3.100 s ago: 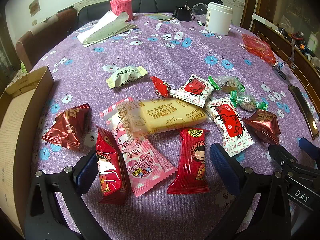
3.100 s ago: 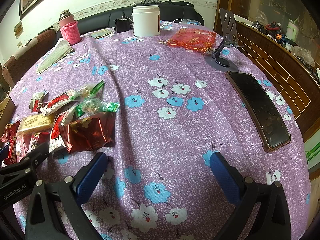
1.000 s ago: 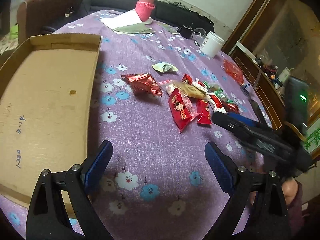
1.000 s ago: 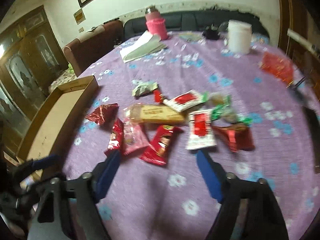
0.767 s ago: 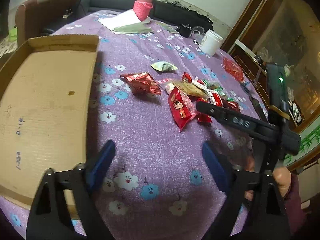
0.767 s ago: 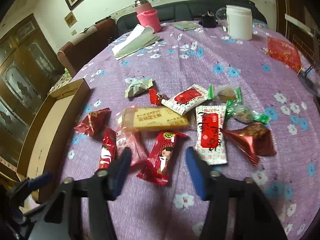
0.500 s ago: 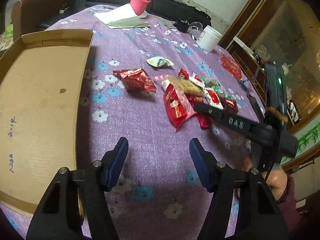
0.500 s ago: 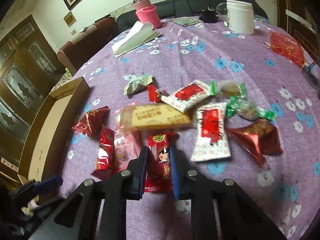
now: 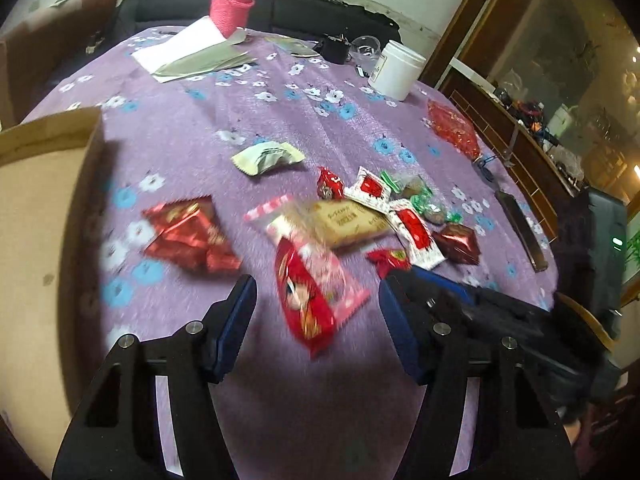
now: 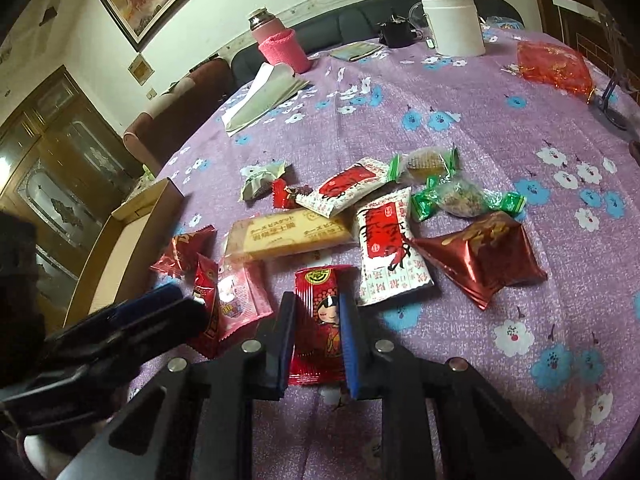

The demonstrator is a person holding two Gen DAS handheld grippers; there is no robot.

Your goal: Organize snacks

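Right hand-held gripper (image 10: pixel 318 340) clamps red snack packet (image 10: pixel 320 320).

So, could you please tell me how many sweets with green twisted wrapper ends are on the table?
2. The nearer sweet lies beside the dark red foil pouch; the farther sweet lies just behind it, to the left. Others may be hidden under packets.

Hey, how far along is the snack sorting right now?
Nothing looks sorted yet: the visible part of the cardboard box holds no snack. In hand: the right hand-held gripper is shut on the red doll-print packet. Left: the left hand-held gripper is open, and the other snacks, like the biscuit pack, lie on the tablecloth.
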